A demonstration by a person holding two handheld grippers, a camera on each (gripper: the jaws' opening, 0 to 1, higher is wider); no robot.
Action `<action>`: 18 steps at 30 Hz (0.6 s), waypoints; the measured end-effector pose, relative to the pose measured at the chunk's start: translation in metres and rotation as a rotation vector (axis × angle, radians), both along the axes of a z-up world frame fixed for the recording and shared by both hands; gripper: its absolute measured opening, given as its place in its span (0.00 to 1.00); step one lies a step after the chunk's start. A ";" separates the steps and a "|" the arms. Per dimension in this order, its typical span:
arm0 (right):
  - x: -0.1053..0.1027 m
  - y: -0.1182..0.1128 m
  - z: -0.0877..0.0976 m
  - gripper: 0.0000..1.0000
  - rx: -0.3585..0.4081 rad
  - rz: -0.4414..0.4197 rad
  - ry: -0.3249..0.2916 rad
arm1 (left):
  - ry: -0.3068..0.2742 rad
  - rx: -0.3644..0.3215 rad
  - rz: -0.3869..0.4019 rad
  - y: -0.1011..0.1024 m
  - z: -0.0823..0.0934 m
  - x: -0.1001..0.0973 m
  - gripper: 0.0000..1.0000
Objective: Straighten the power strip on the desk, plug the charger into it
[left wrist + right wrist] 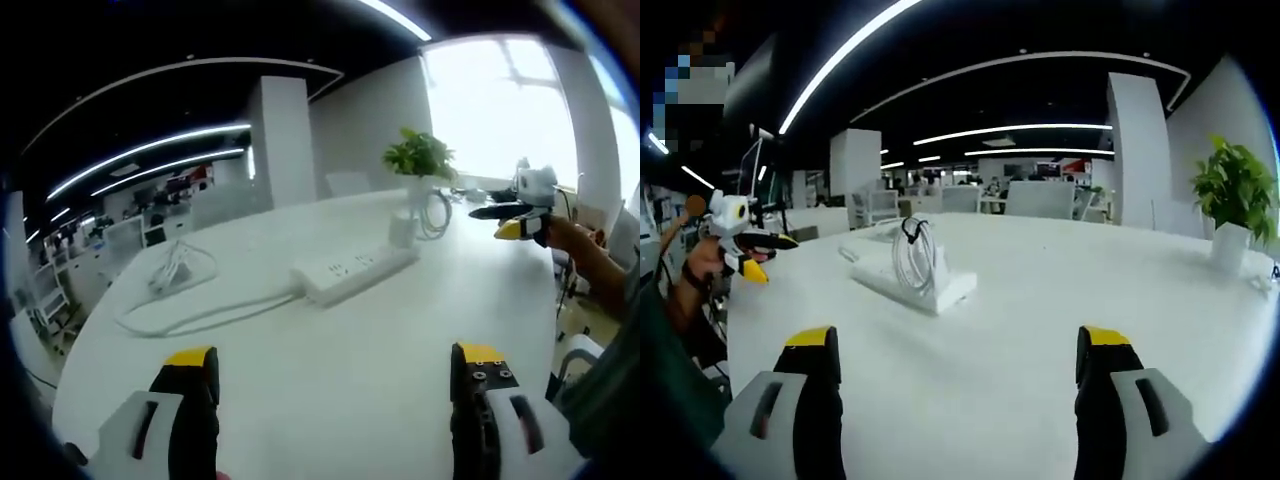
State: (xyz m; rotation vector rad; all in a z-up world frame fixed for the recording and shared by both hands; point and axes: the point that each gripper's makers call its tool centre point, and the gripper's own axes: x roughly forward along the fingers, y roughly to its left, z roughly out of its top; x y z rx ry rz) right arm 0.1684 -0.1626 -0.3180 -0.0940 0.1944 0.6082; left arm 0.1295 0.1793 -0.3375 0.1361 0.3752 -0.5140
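Nearest, the left tool (335, 370) hangs spread and empty over the tabletop (330, 400), as if ready to approach; the right tool (958, 355) is likewise spread. Beyond, the strip (352, 272) lies askew mid-tabletop, its cord (190, 318) trailing left. Further off, a charger (401, 226) stands by the plant (420, 160)

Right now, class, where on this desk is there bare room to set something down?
Bare desk lies between the left tongs and the power strip. Crowded: the strip's coiled cable, and the plant pot with the charger at the far end.
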 end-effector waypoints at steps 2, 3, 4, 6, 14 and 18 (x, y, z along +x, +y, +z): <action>-0.001 0.001 0.000 0.98 -0.001 0.002 -0.002 | 0.000 0.000 -0.002 -0.001 0.000 0.000 0.99; -0.001 0.001 0.000 0.98 0.000 0.002 -0.002 | 0.001 0.001 -0.003 -0.001 -0.001 0.000 0.99; -0.001 0.002 0.000 0.98 -0.001 0.002 -0.002 | 0.002 0.002 -0.004 -0.001 -0.001 0.000 0.99; -0.001 0.002 0.000 0.97 -0.002 0.003 -0.001 | 0.002 0.001 -0.006 -0.001 -0.001 0.000 0.99; -0.002 0.002 -0.001 0.97 -0.001 0.011 0.003 | 0.010 0.009 -0.023 -0.005 -0.004 0.000 0.99; -0.002 0.001 -0.001 0.96 0.005 0.007 0.005 | 0.013 0.010 -0.032 -0.007 -0.005 -0.001 0.99</action>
